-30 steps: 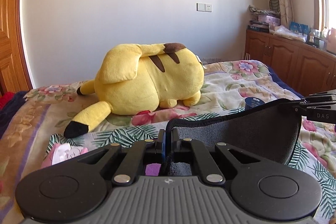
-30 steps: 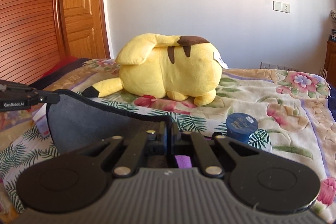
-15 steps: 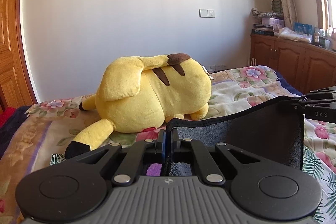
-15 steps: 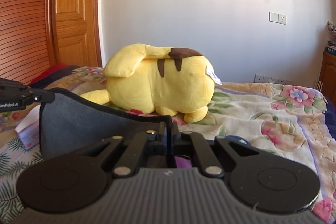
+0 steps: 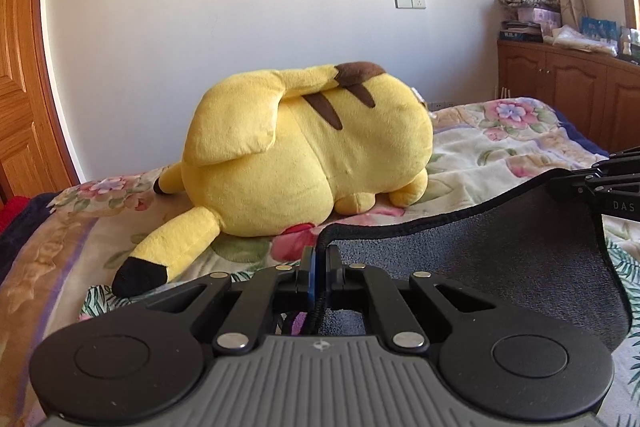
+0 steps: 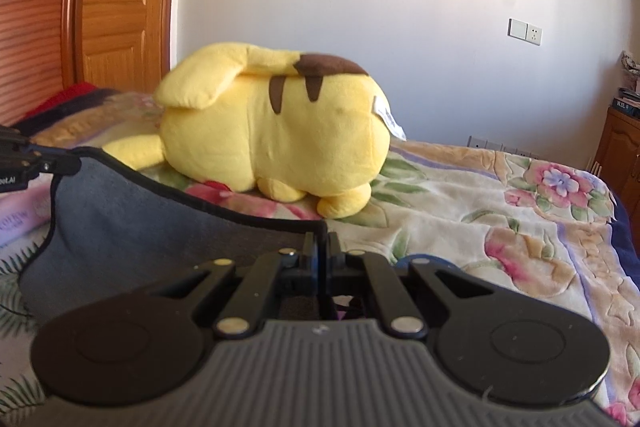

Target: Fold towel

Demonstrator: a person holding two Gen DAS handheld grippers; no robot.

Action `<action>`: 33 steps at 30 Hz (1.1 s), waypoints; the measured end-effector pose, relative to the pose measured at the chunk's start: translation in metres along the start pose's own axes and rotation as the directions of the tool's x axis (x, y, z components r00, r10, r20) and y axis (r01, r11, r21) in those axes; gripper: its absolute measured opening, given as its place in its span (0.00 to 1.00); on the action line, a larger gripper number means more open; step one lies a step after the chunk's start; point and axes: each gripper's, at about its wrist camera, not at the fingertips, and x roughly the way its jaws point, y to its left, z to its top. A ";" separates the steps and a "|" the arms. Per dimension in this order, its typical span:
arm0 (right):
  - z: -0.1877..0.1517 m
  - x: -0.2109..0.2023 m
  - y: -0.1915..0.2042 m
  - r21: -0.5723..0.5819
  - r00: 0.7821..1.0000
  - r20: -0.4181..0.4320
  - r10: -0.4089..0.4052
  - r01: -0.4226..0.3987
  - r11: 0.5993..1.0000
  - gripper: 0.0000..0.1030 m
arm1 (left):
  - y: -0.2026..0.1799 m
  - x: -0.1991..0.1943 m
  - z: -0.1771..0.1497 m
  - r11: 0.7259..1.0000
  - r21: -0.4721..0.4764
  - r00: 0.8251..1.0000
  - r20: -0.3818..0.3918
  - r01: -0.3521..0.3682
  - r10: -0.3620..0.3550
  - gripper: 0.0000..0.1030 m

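Observation:
A dark grey towel [image 5: 480,251] with a black hem hangs stretched between my two grippers above the floral bed. My left gripper [image 5: 319,255] is shut on one top corner of it. My right gripper [image 6: 320,243] is shut on the other top corner; the towel [image 6: 140,223] sags to the left in that view. The right gripper shows at the right edge of the left wrist view [image 5: 608,183], and the left gripper at the left edge of the right wrist view [image 6: 36,163]. The towel's lower part is hidden behind the gripper bodies.
A large yellow plush toy [image 5: 304,155] lies on the floral bedspread [image 5: 480,147] just beyond the towel. A blue round lid [image 6: 424,261] peeks out on the bed. Wooden cabinets [image 5: 568,91] stand at the right, a wooden door [image 6: 116,7] at the left.
Both grippers have moved forward toward the plush toy with the towel held between them; the toy looks larger and the blue lid is now mostly hidden.

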 end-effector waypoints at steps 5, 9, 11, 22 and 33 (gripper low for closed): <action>-0.015 0.019 0.002 -0.012 0.999 -0.046 0.001 -0.001 1.000 0.04 | 0.002 0.025 -0.019 1.000 -0.012 0.998 -0.053 -0.018 0.018 0.00; -0.029 0.034 0.004 -0.018 0.996 -0.085 -0.008 0.006 1.000 0.04 | 0.002 0.041 -0.032 1.000 -0.003 0.997 -0.079 -0.024 0.024 0.00; -0.036 0.040 0.001 0.005 0.994 -0.107 -0.009 0.010 1.000 0.04 | 0.003 0.045 -0.035 1.000 -0.009 0.996 -0.090 -0.021 0.020 0.00; -0.045 0.049 0.002 0.022 0.993 -0.116 -0.027 0.030 0.999 0.05 | -0.002 0.052 -0.038 1.000 -0.003 0.993 -0.115 -0.029 0.029 0.00; -0.033 0.019 -0.003 0.089 0.995 -0.094 -0.026 0.034 0.995 0.41 | 0.001 0.016 -0.037 0.996 -0.089 0.994 -0.111 -0.033 0.023 0.26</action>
